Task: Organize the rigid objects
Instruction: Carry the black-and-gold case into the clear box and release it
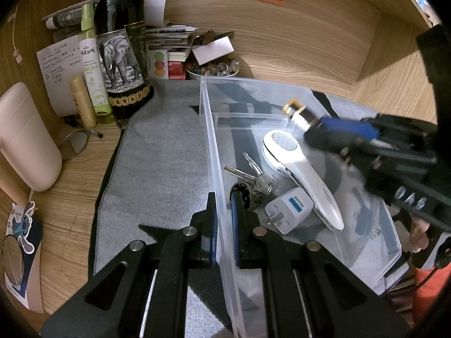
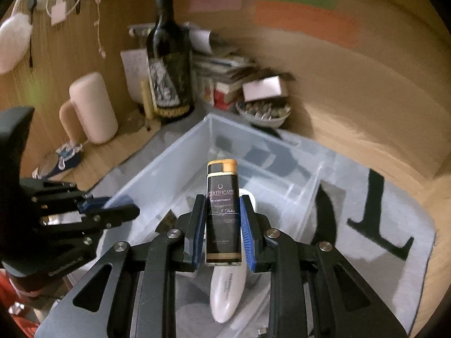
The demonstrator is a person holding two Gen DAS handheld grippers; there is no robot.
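A clear plastic bin (image 1: 210, 129) stands on a grey mat (image 1: 157, 155). My left gripper (image 1: 224, 200) is shut on the bin's left wall, one finger outside and one inside. Inside the bin lie a white handheld device (image 1: 298, 169), a bunch of keys (image 1: 251, 177) and a white plug adapter (image 1: 290, 205). My right gripper (image 2: 222, 197) is shut on a black lighter (image 2: 222, 217) with a gold cap, held over the bin (image 2: 157, 163) above the white device (image 2: 225, 290). In the left wrist view the lighter (image 1: 300, 114) comes in from the right, over the bin's divider.
A dark wine bottle (image 1: 121, 48), a green spray bottle (image 1: 90, 64) and a pale pink cylinder (image 1: 25, 138) stand at the back left. A bowl of beads (image 1: 214, 69) and stacked papers sit behind the bin. Glasses (image 1: 76, 140) lie on the wooden desk.
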